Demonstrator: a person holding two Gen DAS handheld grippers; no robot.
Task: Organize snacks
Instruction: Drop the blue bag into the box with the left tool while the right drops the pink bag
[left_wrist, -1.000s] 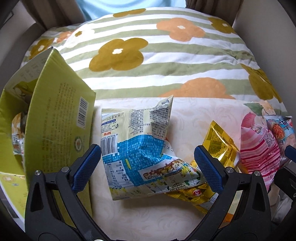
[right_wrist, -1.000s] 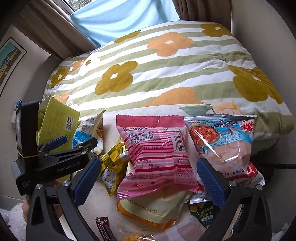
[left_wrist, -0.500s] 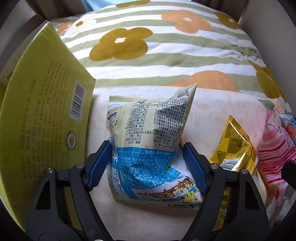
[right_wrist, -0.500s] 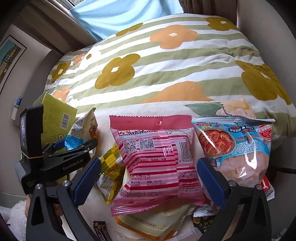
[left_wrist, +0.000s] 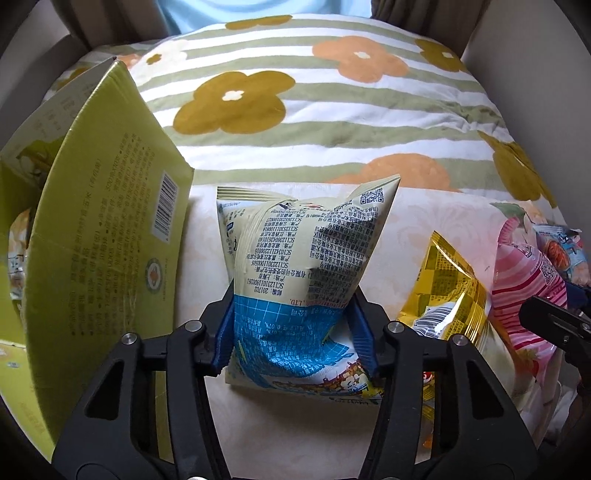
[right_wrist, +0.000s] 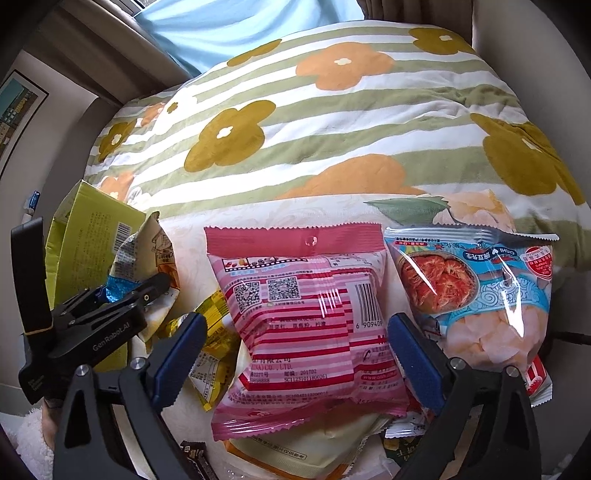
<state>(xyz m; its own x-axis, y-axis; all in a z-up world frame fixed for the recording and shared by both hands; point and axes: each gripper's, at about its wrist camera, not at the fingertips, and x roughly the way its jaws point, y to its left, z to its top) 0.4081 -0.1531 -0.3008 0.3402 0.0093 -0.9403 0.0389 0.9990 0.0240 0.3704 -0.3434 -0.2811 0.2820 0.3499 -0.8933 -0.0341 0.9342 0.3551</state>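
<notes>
My left gripper (left_wrist: 295, 328) is shut on a cream and blue snack bag (left_wrist: 303, 258) and holds it upright beside the open yellow-green cardboard box (left_wrist: 103, 236). The same bag (right_wrist: 144, 254) and the left gripper (right_wrist: 110, 314) show at the left of the right wrist view. My right gripper (right_wrist: 295, 354) is open, its blue pads on either side of a pink striped snack bag (right_wrist: 306, 317) that lies on the pile. A yellow foil bag (left_wrist: 443, 291) lies between the two bags.
A clear and blue shrimp chip bag (right_wrist: 476, 291) lies right of the pink bag. More packets (right_wrist: 295, 446) sit under the pile. A striped flower quilt (left_wrist: 314, 122) rises behind. The box (right_wrist: 88, 236) holds a packet inside.
My left gripper closed on the cream and blue bag and raised it upright. My right gripper moved slightly closer over the pink bag and stayed open.
</notes>
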